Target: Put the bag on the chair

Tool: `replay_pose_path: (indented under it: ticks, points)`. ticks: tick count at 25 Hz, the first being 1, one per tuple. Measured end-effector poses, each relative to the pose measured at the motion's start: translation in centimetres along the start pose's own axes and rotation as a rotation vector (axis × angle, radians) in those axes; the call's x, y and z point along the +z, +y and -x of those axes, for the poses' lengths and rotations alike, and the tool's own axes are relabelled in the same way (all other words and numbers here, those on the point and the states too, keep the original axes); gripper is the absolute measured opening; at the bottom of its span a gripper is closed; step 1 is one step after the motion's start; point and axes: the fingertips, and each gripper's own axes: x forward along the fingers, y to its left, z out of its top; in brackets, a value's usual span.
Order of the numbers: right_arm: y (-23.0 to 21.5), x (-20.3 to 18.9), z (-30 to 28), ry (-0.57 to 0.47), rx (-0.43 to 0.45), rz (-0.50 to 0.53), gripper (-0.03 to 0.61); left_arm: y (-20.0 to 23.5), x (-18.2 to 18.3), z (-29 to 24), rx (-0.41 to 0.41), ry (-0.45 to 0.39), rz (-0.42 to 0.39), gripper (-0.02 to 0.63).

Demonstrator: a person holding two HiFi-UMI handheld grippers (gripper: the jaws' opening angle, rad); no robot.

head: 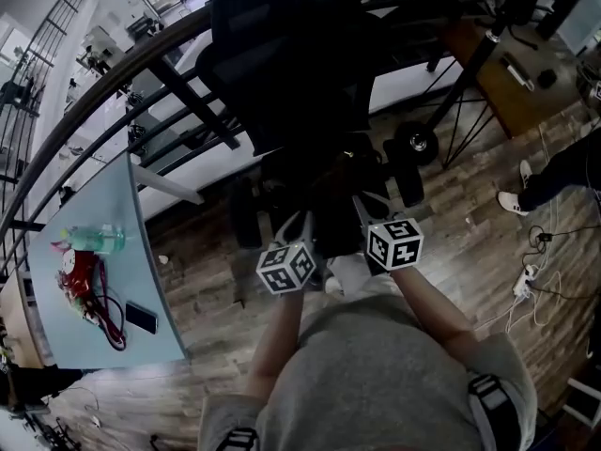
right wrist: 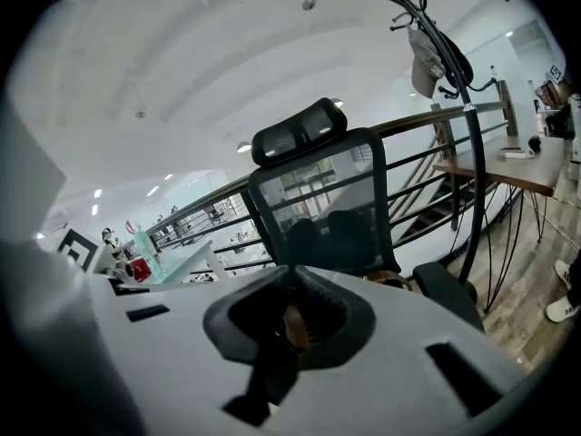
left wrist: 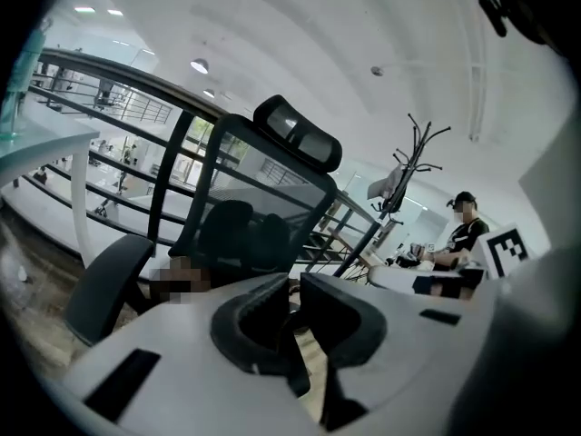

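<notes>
One black mesh-backed chair (head: 282, 64), headrest on top. One pale counter (head: 113, 195) well off to the left, bearing a green bottle (head: 97, 239) and a dark phone (head: 142, 318). One dark bag (head: 324, 205), between the chair and both tools, just past their tips; whether touching the seat, not discernible. Two tools: left tool (head: 299, 222) clenched on a dark strap (left wrist: 295, 371) of the bag; right tool (head: 362, 207) clenched on a second strap (right wrist: 263, 371), pinched between its pads.
</notes>
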Motion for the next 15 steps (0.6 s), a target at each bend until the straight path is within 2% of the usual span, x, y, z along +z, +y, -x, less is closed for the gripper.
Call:
replay_pose_path:
  ticks: [7, 15]
  points:
    - [1.7, 1.2, 2.5, -0.031, 0.027, 0.041, 0.015, -2.0, 1.8, 2.8, -0.029, -0.029, -0.019, 0.024]
    - [3.9, 2.3, 4.8, -0.053, 0.072, 0.076, 0.014, -2.9, 2.0, 5.5, -0.038, -0.022, -0.036, 0.02]
